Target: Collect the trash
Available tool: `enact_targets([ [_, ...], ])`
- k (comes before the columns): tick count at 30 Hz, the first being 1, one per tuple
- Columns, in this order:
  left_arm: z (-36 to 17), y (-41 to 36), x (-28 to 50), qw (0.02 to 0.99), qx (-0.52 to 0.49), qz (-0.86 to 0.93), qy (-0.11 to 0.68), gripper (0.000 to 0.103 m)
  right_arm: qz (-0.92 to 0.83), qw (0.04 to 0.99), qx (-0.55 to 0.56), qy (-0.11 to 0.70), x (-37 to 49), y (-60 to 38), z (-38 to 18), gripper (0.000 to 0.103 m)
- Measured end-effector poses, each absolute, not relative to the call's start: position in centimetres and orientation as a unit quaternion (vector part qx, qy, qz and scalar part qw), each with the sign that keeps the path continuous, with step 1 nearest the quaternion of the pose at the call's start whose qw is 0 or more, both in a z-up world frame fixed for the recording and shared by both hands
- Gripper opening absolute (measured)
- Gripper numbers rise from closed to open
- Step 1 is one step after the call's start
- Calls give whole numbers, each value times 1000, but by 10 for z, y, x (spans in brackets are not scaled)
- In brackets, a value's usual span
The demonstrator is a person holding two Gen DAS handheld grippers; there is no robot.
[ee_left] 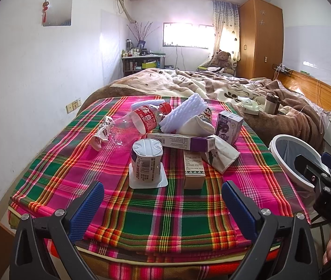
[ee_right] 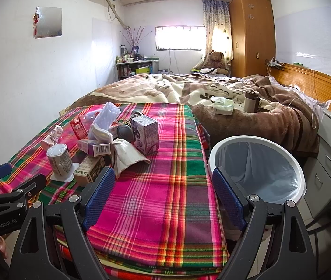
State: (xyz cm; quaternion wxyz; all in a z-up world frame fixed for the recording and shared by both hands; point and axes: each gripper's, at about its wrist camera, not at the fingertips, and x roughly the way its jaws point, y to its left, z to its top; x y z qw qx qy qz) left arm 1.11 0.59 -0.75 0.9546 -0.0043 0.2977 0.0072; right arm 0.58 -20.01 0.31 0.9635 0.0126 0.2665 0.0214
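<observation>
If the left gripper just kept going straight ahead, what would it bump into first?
Probably the upside-down white plastic cup on the plaid blanket; the open left gripper points about at it, though depth is unclear.

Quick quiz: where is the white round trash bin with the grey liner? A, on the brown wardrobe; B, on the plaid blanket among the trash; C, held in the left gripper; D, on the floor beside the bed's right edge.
D: the white round trash bin stands on the floor, right of the plaid blanket.
</observation>
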Motion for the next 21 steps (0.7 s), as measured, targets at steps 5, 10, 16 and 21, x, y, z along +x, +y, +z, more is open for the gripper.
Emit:
enact_targets([
  [5, -13, 7, 20, 952, -6, 6, 305, 101, 20, 962, 10, 272, 12, -199, 0, 87],
  [10, -16, 14, 33, 949, -9, -1, 316, 101, 28, 964, 5, 264, 25, -197, -1, 87],
  [16, -25, 32, 51, 944, -45, -13, 326, 101, 46, 964, 0, 262, 50, -196, -3, 87],
  [21, -33, 43, 72, 940, -54, -5, 337, 98, 53, 961, -9, 272, 81, -195, -8, 87],
])
